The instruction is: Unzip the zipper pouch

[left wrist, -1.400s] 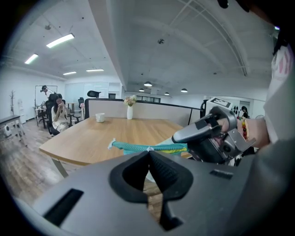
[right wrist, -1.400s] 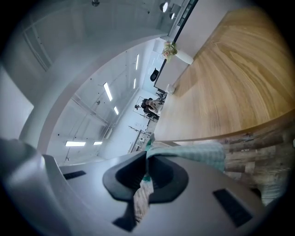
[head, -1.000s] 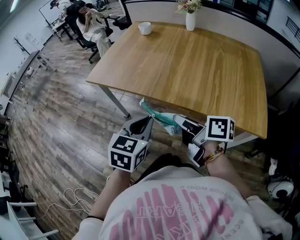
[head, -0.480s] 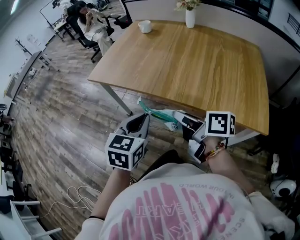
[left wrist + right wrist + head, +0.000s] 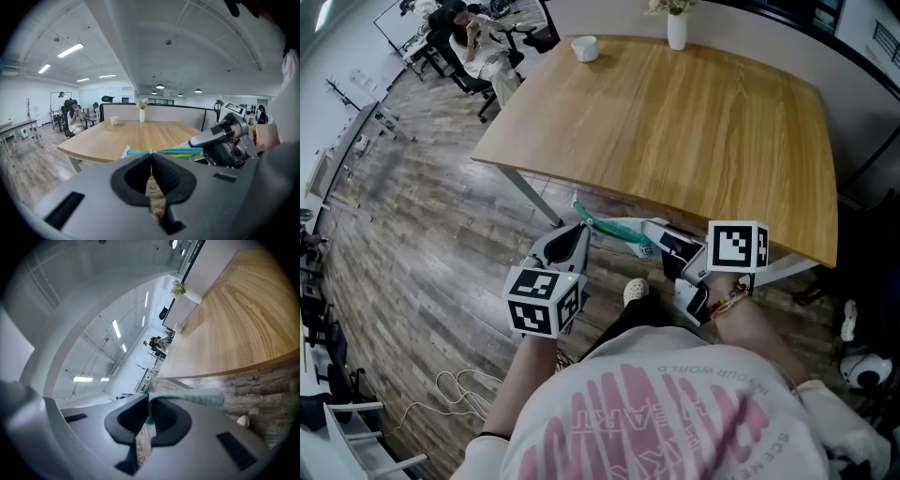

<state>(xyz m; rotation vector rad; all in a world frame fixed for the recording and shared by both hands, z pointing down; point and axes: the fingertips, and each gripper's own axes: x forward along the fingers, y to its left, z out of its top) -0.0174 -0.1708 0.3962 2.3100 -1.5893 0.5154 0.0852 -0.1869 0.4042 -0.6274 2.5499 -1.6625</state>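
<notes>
- Held clear of the desk (image 5: 675,122), the zipper pouch (image 5: 619,229) is pinched by the left hand-held gripper (image 5: 581,228) at its zip line, and the right hand-held gripper (image 5: 659,240) clamps its end.
- Next, seemingly: pull the grips apart along the zip.

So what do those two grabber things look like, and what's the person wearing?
The left gripper and right gripper are light grey shells with black ridged pads inside the jaws. Each carries a white cube printed with black square markers. The person wears a white shirt with pink lettering and a beaded bracelet on the right wrist.
</notes>
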